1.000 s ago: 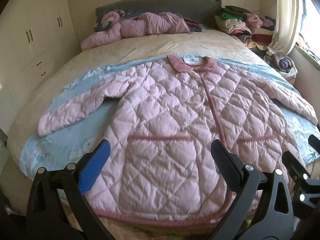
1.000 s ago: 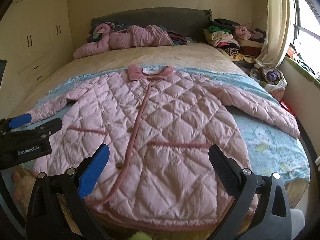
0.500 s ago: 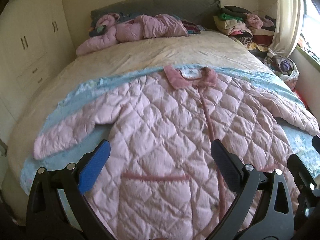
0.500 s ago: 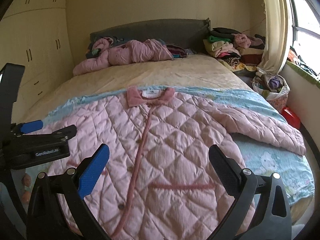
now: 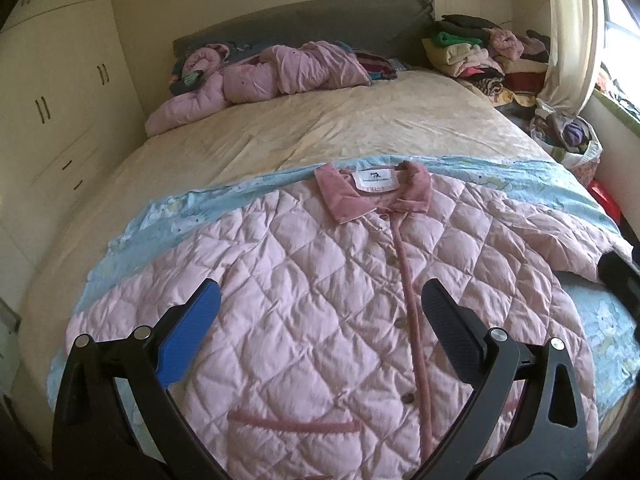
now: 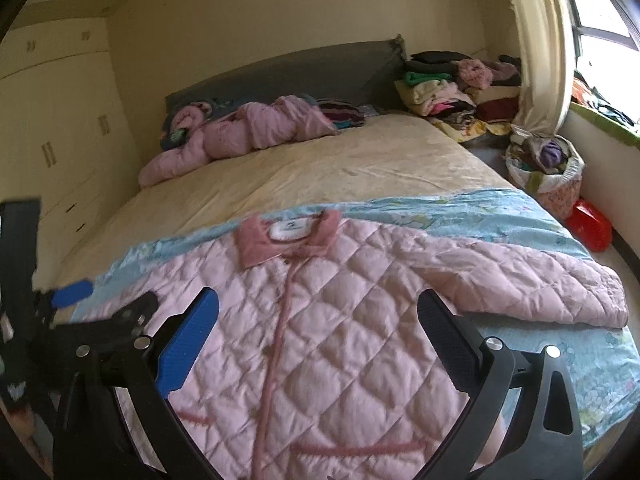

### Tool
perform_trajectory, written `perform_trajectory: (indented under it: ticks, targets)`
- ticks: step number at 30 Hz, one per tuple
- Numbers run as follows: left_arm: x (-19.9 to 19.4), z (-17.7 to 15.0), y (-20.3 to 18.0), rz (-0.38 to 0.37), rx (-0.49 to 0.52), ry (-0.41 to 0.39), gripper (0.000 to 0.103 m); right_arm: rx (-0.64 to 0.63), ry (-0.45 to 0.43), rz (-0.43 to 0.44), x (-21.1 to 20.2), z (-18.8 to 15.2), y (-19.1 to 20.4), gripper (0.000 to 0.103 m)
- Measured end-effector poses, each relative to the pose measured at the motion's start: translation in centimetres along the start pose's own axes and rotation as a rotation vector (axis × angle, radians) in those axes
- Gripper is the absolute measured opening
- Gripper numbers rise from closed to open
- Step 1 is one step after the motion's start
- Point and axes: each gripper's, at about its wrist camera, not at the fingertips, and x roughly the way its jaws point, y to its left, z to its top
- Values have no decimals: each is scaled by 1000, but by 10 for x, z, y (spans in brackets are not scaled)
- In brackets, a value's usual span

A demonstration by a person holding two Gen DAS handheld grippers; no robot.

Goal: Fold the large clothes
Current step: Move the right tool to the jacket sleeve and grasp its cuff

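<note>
Both my grippers have come forward over the coat (image 5: pixel 320 300) since a second ago: its hem has dropped out of view and the collar (image 5: pixel 372 192) now sits higher and closer in both cameras

My left gripper (image 5: pixel 320 320) hangs over the coat's left chest with its jaws spread wide and nothing between them. My right gripper (image 6: pixel 318 322) hangs over the coat's right chest, jaws just as wide and also empty. From the right wrist I see the left gripper at the coat's left edge, partly blurred

Landmark: the coat. It lies flat and face up, buttoned, on a blue sheet (image 6: pixel 460 216) that covers the near part of the bed (image 5: pixel 320 128). Its collar points to the headboard (image 5: pixel 304 20). Its right sleeve (image 6: pixel 540 280) reaches out toward the window side and stays on the blue sheet. Its left sleeve runs down toward the wardrobe (image 5: pixel 52 92) side, behind my left gripper's blue finger (image 5: pixel 188 336)

Beyond the collar, against the headboard, a second pink jacket (image 5: pixel 272 72) lies crumpled. Beyond the right sleeve, in the far corner, is a stack of clothes (image 6: pixel 452 88), with a full bag (image 6: pixel 548 168) and a red thing (image 6: pixel 592 228) on the floor nearer me
</note>
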Motion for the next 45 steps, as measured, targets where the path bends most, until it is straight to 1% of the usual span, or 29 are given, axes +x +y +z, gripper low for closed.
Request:
perform_trajectory:
  ticks: [3,7,10,14,19,23,25,28,32,35,38,41,43,45]
  targets:
    - [11,5,-8,-17,9,12,94,40,10,-23,14,11,-20,99]
    - [28,10,-19,-13,24,28,94,90,20,-77,33,21,-49,99]
    - [41,13,-27,-23,27,42,94,135,36,-119,46,21,-75,99]
    - [51,16,-34,-28,29,40,94,176,54,-196,62,18,-107,99]
    - [66,19,-42,-48,23,45,94,228,70,-249,74,13,-138,99]
    - [86,15,-50,-68,20,80,94,289,84,-289,88,7,-170,99]
    - [97,13,-53,-83,15,101,94,344,103,-315,96,0,-192,99]
    - [116,9,-57,-81,18,130,94,423,128,-345,105,-9,-220,99]
    - [143,7,-61,-96,12,175,94,521,136,-386,112,-19,-256,99]
    - [160,7,-62,-92,-9,201,94,645,141,-412,113,-31,-290,99]
    - [175,0,-62,-107,-39,230,94,774,143,-479,110,-46,-324,99]
    - [181,-10,-62,-146,-60,244,94,910,133,-533,103,-65,-359,99]
    - [184,-14,-62,-154,-55,248,94,943,123,-544,102,-72,-375,99]
    - [186,-17,-62,-131,-41,257,94,956,117,-568,102,-77,-393,99]
